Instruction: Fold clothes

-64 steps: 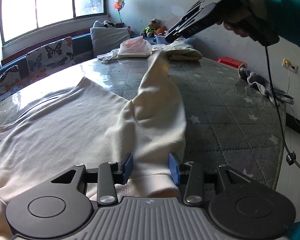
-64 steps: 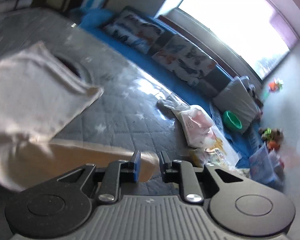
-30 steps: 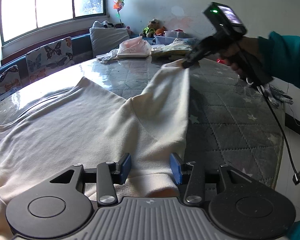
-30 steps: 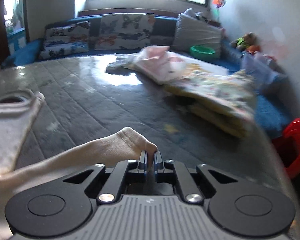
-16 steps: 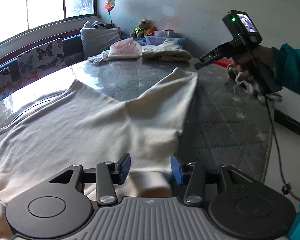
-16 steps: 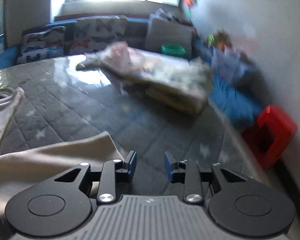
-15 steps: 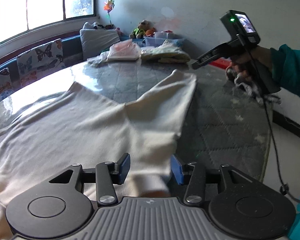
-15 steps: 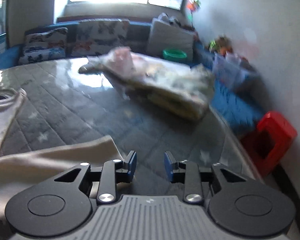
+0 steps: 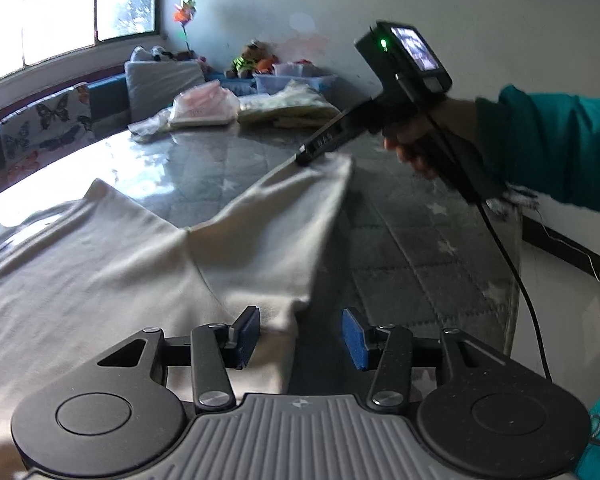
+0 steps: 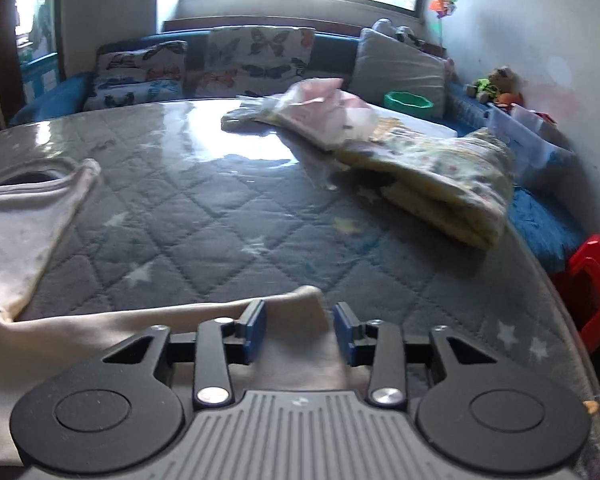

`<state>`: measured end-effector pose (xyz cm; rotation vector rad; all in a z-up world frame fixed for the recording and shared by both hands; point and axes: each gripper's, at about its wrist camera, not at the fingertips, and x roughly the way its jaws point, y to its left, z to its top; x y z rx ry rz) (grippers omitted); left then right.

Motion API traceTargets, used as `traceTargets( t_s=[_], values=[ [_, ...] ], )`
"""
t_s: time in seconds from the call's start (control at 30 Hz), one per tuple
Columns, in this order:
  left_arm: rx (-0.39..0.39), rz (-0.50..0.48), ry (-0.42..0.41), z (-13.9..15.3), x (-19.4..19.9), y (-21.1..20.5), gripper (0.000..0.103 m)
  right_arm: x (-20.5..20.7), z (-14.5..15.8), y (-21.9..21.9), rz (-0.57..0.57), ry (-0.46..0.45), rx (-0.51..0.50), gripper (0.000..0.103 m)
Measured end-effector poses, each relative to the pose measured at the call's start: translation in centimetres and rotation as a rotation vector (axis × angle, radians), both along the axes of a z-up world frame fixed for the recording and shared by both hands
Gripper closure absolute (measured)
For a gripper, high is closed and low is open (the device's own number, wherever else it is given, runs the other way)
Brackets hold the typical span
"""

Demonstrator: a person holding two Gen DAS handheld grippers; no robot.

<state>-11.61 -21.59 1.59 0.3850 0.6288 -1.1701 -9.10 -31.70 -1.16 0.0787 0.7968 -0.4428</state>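
While the cream sweatshirt [image 9: 100, 264] lies spread flat over the left part of the quilted grey table [image 9: 420, 272], its neck opening [image 10: 32, 178] toward the far left edge, one sleeve [image 9: 284, 216] runs out toward the table's right edge. Left claw [image 9: 300, 334] sits at the near edge with jaws wide apart; the sweatshirt's lower corner lies between them, ungripped. Right claw [image 10: 300, 328], also spread wide, holds nothing; the sleeve cuff [image 10: 296, 308] rests flat between its blue pads [image 10: 256, 330]. At the far edge lie a pink bundle [image 10: 332, 114] and a folded floral cloth [image 10: 448, 172]. Beyond the right edge, a red stool [image 10: 596, 280].
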Motion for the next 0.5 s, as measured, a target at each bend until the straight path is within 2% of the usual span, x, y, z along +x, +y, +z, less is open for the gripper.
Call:
traceTargets(
  t_s=[0.1, 0.2, 0.3, 0.4, 0.5],
  values=[
    [-0.007, 0.001, 0.002, 0.0, -0.3, 0.1, 0.047, -0.3, -0.1, -0.9, -0.03, -0.001, 0.019, 0.054],
    [-0.025, 0.034, 0.007, 0.4, -0.2, 0.8, 0.047, -0.4, 0.1, -1.1, -0.041, 0.002, 0.01, 0.054],
    [-0.052, 0.09, -0.001, 1.3, -0.1, 2.8, 0.047, -0.6, 0.8, 0.6, 0.011, 0.004, -0.048, 0.053],
    [-0.074, 0.163, -0.019, 2.3, 0.0, 5.0, 0.043, -1.1, 1.8, 2.7, 0.079, -0.02, -0.04, 0.051],
    [-0.085, 0.278, -0.031, 3.0, 0.2, 8.3, 0.042, -1.7, 2.8, 5.5, 0.169, -0.05, -0.028, 0.043]
  ],
)
